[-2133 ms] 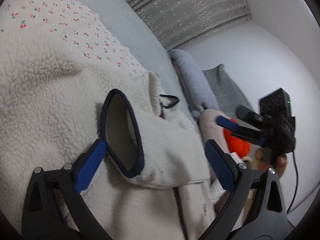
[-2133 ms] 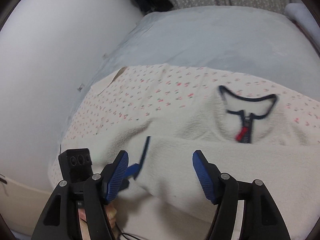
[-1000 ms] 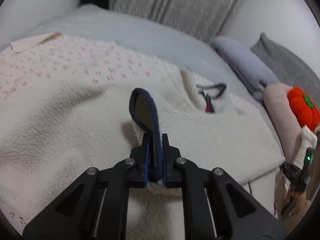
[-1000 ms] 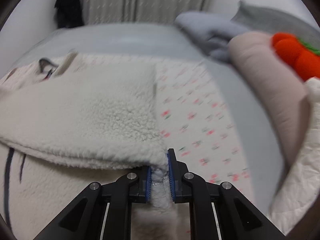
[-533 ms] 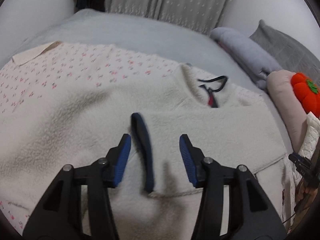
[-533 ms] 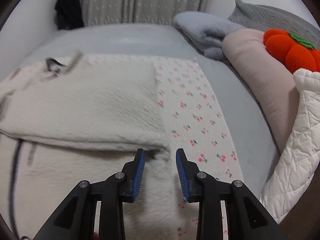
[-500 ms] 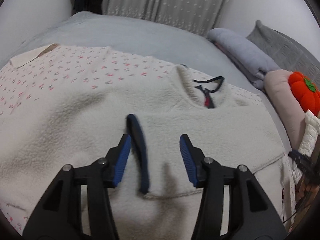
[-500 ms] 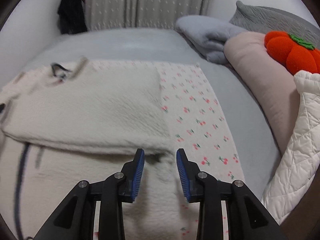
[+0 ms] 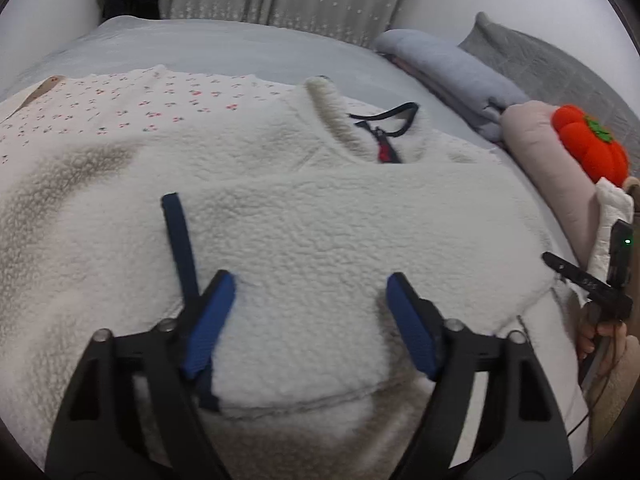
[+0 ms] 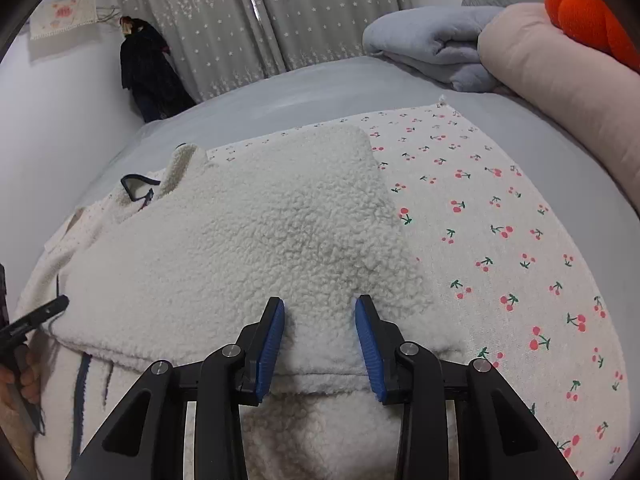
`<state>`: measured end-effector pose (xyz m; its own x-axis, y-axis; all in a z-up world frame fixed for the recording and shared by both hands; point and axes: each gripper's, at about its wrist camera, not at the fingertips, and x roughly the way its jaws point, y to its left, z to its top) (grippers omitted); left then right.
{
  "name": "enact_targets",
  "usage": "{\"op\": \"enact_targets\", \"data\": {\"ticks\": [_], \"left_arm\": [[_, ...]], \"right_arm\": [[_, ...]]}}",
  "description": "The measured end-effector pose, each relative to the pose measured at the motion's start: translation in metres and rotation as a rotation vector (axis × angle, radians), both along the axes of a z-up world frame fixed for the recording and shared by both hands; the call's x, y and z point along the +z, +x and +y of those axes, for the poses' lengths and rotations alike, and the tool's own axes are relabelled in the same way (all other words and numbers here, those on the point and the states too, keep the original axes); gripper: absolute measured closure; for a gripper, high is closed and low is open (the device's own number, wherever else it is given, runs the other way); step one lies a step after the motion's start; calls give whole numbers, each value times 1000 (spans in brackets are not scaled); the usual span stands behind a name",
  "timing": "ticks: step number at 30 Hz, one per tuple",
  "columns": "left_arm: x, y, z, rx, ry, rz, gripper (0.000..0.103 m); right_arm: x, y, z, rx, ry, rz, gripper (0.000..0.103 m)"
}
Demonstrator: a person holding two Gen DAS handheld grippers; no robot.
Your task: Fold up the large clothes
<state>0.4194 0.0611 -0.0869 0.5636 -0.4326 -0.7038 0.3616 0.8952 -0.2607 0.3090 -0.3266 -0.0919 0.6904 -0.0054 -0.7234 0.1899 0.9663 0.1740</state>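
Since a second ago both grips have been released: the navy-trimmed cuff (image 9: 176, 240), then clamped upright in the left gripper (image 9: 308, 320), is now laid flat on the fleece jacket (image 9: 320, 220), just beside the left pad; the jaws are opening wide, with only fleece below them, unpinched. The folded fleece edge then pinched by the right gripper (image 10: 320, 340) is let go; its blue pads (image 10: 272, 340) are held partly apart over that edge, pressing nothing.

The jacket is spread across the near side of the bed (image 10: 320, 92), a sleeve folded over its body, on a cherry-print cloth (image 10: 500, 240) that is left bare toward the right edge. The collar with navy binding and red zip pull (image 9: 384, 152) is seen farther up. Beyond, along the bed's right side, a pink bolster (image 10: 560, 92), an orange pumpkin plush (image 9: 588, 148), a folded grey blanket (image 10: 432, 44) and a grey quilted pillow (image 9: 540, 64) are noted. Star-patterned curtains (image 10: 260, 20) and a dark hung garment (image 10: 148, 68) stand behind.

Both grippers are pitched steeply downward over the fleece. The opposite gripper, with a hand (image 9: 600, 336) on it, is glimpsed at each view's rim.
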Motion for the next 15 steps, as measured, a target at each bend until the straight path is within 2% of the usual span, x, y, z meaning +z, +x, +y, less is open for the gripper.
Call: {"op": "enact_targets", "data": {"ticks": [2,3,4,5,6,10,12,15], "left_arm": [[8,-5,2,40,12,3,22],[13,-10,5,66,18,15,22],[18,-16,9,86,23,28,21],[22,-22,14,108,34,41,15],[27,-30,23,149,57,59,9],[37,-57,66,262,92,96,8],[40,-73,100,340,101,110,6],[43,-92,154,447,100,133,5]], "right_arm": [[13,-1,15,8,-75,51,58],[19,-7,23,27,-94,61,47],[27,-12,31,54,-108,60,40],[37,-23,42,91,-124,54,29],[45,-30,52,118,-140,48,21],[71,-56,84,132,-188,49,17],[81,-68,95,108,-173,61,14],[89,-85,110,111,-111,29,12]]}}
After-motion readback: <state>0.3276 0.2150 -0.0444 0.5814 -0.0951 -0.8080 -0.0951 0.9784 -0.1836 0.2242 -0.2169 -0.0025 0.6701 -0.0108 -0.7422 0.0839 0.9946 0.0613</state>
